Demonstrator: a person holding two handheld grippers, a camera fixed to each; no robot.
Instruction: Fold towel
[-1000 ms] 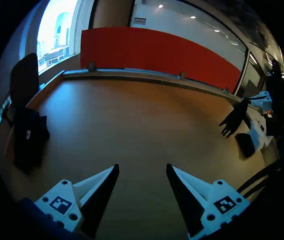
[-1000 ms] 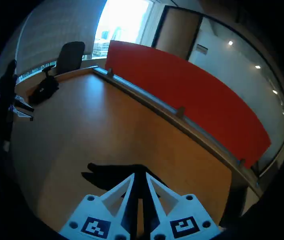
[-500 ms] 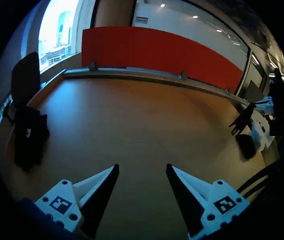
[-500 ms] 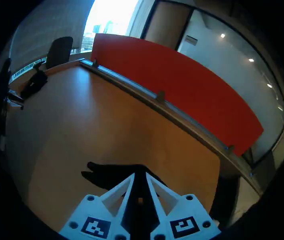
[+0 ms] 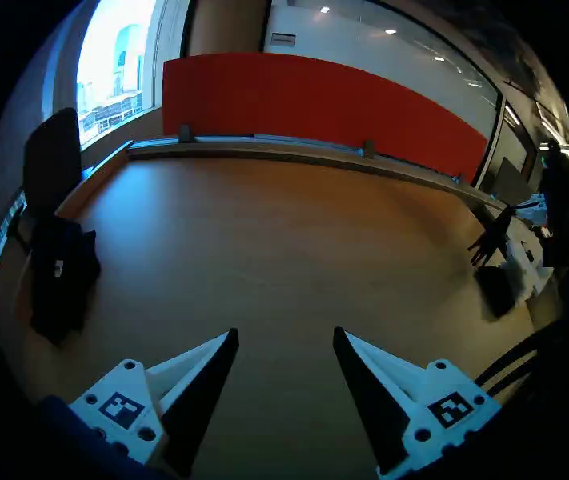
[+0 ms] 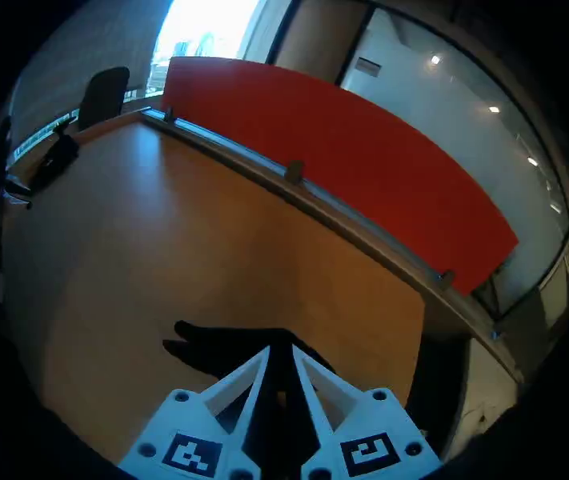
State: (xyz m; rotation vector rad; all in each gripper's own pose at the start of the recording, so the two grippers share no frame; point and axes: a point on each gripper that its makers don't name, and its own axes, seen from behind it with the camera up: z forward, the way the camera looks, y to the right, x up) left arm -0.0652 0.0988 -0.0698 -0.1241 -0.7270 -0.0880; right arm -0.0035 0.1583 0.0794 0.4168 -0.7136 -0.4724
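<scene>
Left gripper [image 5: 284,332]: released, empty, held over desk [image 5: 284,240] before red partition [image 5: 316,104], likely awaiting a corner.
Right gripper [image 6: 280,352]: clenched on dark cloth [image 6: 212,348], likely gripped for folding.

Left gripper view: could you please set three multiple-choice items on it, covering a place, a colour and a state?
1. Where is the black bag?
A) at the left edge of the table
B) in the middle of the table
C) against the partition

2. What colour is the partition?
A) blue
B) red
C) white

3. How is the left hand-held gripper?
A) shut on a cloth
B) shut and empty
C) open

Answers: 1 A, the bag sits at the left edge, near the chair; 2 B, the panel along the far edge is red; 3 C, bare wood shows in its wide gap.
</scene>
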